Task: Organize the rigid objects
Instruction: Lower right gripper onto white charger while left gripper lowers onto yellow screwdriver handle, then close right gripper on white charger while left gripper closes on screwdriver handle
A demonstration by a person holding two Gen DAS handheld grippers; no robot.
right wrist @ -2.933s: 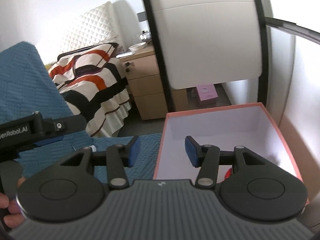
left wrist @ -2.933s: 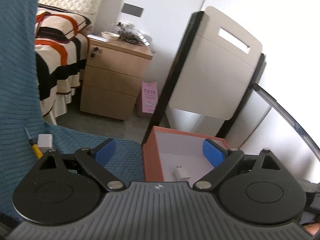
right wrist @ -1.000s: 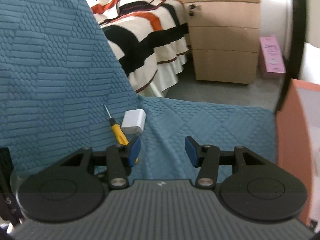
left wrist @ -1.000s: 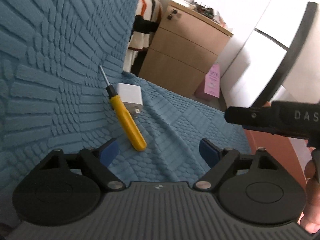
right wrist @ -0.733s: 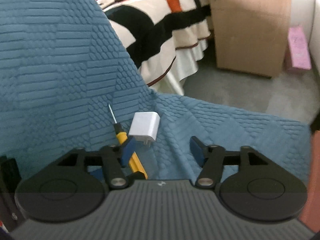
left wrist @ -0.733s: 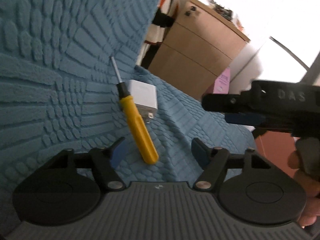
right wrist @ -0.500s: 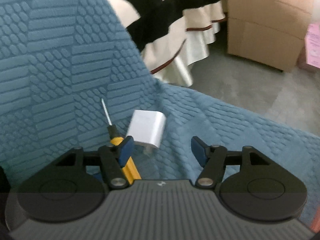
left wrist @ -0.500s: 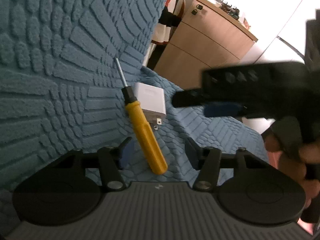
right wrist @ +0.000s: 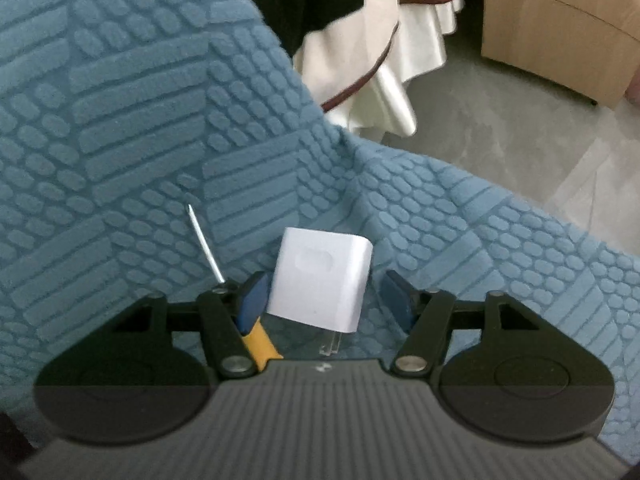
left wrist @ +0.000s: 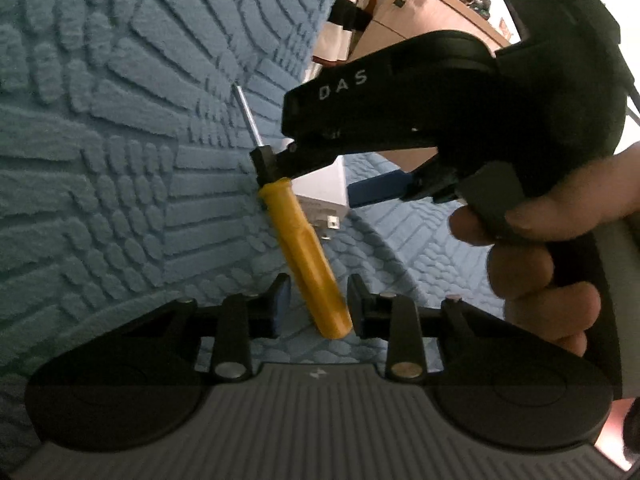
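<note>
A yellow-handled screwdriver (left wrist: 304, 264) lies on the blue textured sofa cover (left wrist: 120, 120), its handle end between the fingers of my left gripper (left wrist: 316, 306), which is open with a narrow gap around it. A white plug adapter (right wrist: 320, 284) lies beside the screwdriver (right wrist: 260, 344). My right gripper (right wrist: 324, 300) is open and straddles the adapter, one pad on each side, not touching. In the left wrist view the right gripper (left wrist: 352, 176) reaches in from the right over the adapter (left wrist: 320, 200), held by a hand.
A wooden nightstand (right wrist: 560, 32) stands on the grey floor (right wrist: 500, 128) behind the sofa edge. A bed with a striped cover and white skirt (right wrist: 380, 40) is beside it.
Both grippers have moved from the orange box to the sofa. The left fingers have narrowed around the screwdriver handle. The right gripper has come down over the adapter.
</note>
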